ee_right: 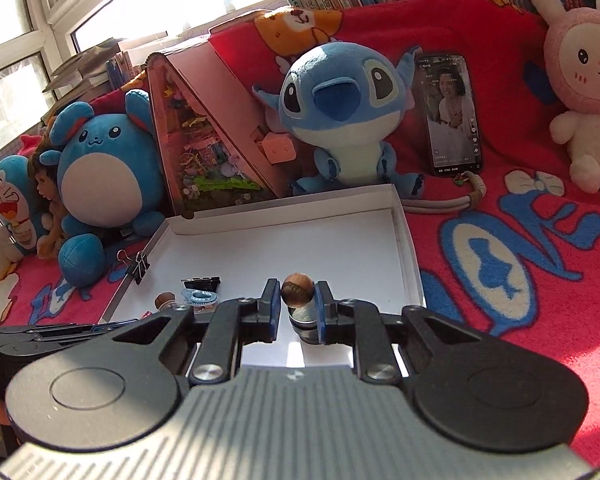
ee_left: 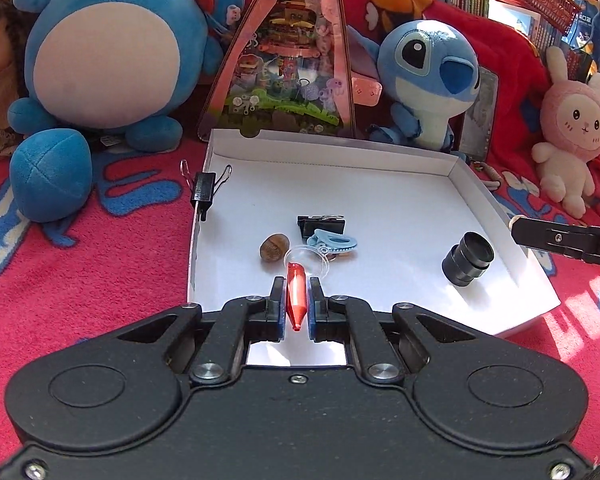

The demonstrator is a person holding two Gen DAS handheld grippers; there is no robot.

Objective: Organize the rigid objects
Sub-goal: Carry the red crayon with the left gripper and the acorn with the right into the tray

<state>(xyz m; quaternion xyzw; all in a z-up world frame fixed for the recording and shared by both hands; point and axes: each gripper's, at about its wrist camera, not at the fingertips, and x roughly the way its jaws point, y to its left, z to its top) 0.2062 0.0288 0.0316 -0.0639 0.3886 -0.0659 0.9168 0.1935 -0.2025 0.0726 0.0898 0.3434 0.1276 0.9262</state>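
Observation:
My left gripper [ee_left: 296, 280] is shut on a red pointed stick [ee_left: 295, 300] and hangs over the near edge of the white cardboard tray [ee_left: 380, 184]. In the tray lie a brown nut [ee_left: 274, 247], a black binder clip [ee_left: 320, 222], a light blue clip [ee_left: 334, 242], a clear disc [ee_left: 306, 261] and a black cylinder [ee_left: 468, 258]. My right gripper [ee_right: 297, 284] is shut on a second brown nut [ee_right: 297, 290] above the tray [ee_right: 340, 248]. A grey round thing shows just under that nut. The right gripper [ee_left: 516, 226] reaches in from the right, over the tray's rim.
Another black binder clip [ee_left: 204, 194] grips the tray's left wall. Plush toys [ee_left: 104, 52], a pink triangular toy house [ee_left: 288, 60] and a doll stand behind the tray on a red blanket [ee_left: 80, 280]. A phone [ee_right: 452, 116] leans at the back right beside a pink rabbit plush [ee_right: 584, 80].

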